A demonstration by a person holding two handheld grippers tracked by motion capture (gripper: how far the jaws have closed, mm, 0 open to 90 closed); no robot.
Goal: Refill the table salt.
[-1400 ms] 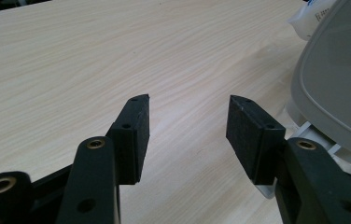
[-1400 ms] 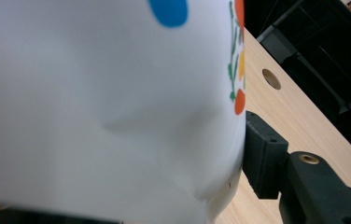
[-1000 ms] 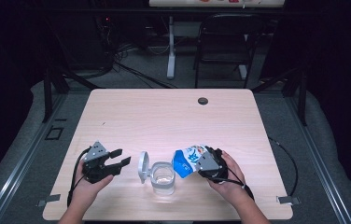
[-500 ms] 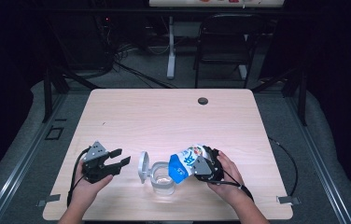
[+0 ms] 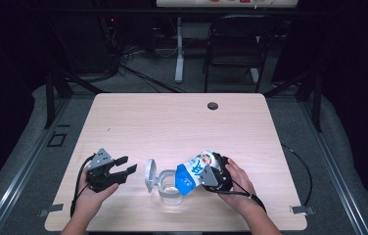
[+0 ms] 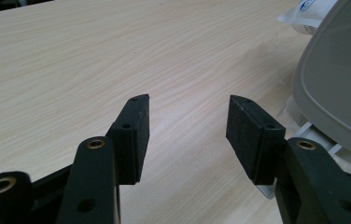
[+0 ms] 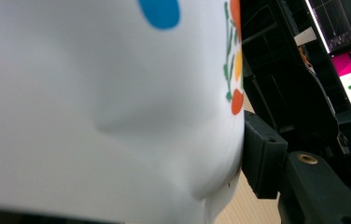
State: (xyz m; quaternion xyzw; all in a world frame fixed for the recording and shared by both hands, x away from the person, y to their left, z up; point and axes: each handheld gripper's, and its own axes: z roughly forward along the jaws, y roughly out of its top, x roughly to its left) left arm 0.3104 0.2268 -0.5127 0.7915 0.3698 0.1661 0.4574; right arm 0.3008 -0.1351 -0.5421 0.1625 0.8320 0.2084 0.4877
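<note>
With the lid (image 5: 149,172) already swung open, the snack pouch (image 5: 195,171) is being held tilted over the clear container (image 5: 171,187) by the right tongs (image 5: 206,174), pouring apparently underway, while the left tongs (image 5: 124,169), left of the container, are being kept open and empty.

- Table (image 5: 172,127): pale wood-grain top, smooth and matt
- Left gripper (image 6: 187,121): matt black plastic, its pads (image 6: 243,130) finely rough
- Pouch (image 5: 196,171) between the right fingers: glossy white printed film
- Container (image 5: 170,188): clear smooth plastic

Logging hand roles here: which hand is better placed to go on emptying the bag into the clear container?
Right: its tool grips the bag tilted over the container. The left tool sits open beside it.
</note>
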